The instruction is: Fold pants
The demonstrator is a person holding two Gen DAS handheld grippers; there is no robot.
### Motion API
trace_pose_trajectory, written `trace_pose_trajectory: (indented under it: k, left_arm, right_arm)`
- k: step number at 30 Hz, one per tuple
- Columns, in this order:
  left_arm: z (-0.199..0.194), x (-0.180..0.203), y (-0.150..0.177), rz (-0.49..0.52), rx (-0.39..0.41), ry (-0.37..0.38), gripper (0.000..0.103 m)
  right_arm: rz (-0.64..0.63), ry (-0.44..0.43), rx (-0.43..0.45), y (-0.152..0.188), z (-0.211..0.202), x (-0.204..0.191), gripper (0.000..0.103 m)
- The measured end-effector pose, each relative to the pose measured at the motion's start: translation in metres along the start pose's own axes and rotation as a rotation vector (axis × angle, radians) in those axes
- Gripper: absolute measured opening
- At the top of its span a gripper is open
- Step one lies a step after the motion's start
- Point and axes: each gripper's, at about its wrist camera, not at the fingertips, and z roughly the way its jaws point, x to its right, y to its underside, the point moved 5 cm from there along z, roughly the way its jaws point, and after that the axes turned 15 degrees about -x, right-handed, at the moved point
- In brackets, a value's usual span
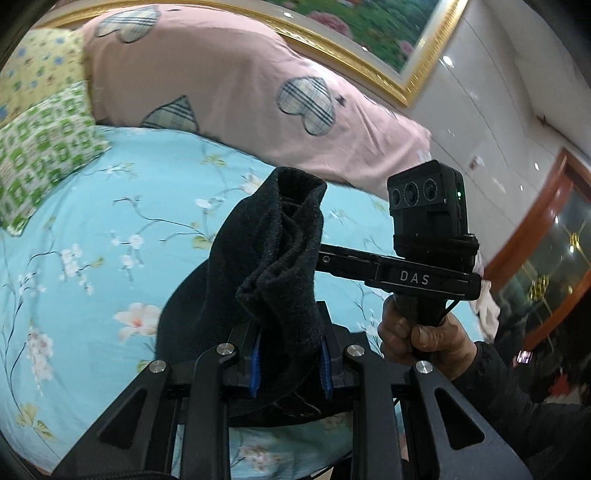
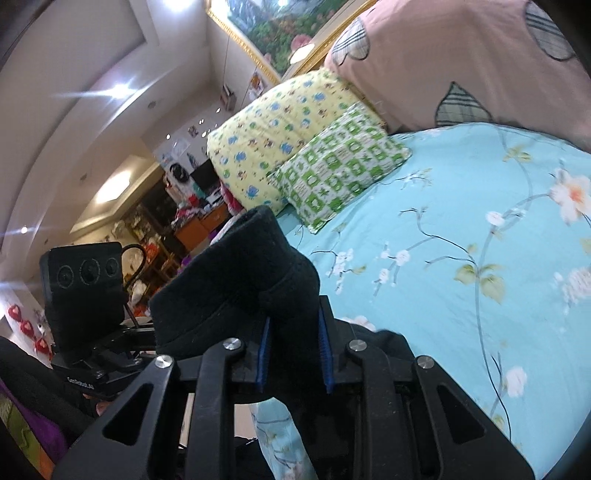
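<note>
The black fleece pants (image 1: 266,266) are bunched and held up above the blue floral bed sheet (image 1: 92,240). My left gripper (image 1: 291,363) is shut on a thick fold of them between its blue pads. My right gripper (image 2: 293,354) is shut on another bunched part of the pants (image 2: 240,291), also lifted off the sheet (image 2: 461,258). In the left wrist view the right gripper's body (image 1: 424,273) shows just right of the cloth, held by a hand (image 1: 417,332). In the right wrist view the left gripper's camera block (image 2: 85,284) shows at the left. The rest of the pants hangs below, mostly hidden.
A pink quilt with plaid hearts (image 1: 240,85) lies along the far side of the bed. A yellow pillow (image 2: 280,129) and a green patterned pillow (image 2: 343,158) lie at its head. A framed painting (image 1: 369,33) hangs on the wall behind. Cluttered furniture (image 2: 192,221) stands beyond the bed.
</note>
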Motion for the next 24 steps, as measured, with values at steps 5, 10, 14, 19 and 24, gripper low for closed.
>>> trace_pose_trajectory:
  k: [5,10,14,19,24]
  left_arm:
    - [0.024,0.028,0.008,0.05,-0.055,0.015,0.024]
    - [0.051,0.051,0.018,0.096,-0.105,0.018,0.024]
    - [0.067,0.06,0.024,0.114,-0.132,0.022,0.024]
    - [0.085,0.075,0.035,0.169,-0.16,-0.014,0.024]
    - [0.101,0.085,0.04,0.187,-0.189,-0.013,0.024]
  right_arm:
    - [0.036,0.005,0.034,0.028,-0.022,0.012,0.024]
    - [0.084,0.021,0.05,0.058,-0.04,0.026,0.024]
    - [0.114,0.033,0.057,0.074,-0.046,0.037,0.024]
    - [0.143,0.036,0.073,0.093,-0.054,0.046,0.024]
    - [0.178,0.039,0.084,0.111,-0.059,0.056,0.024]
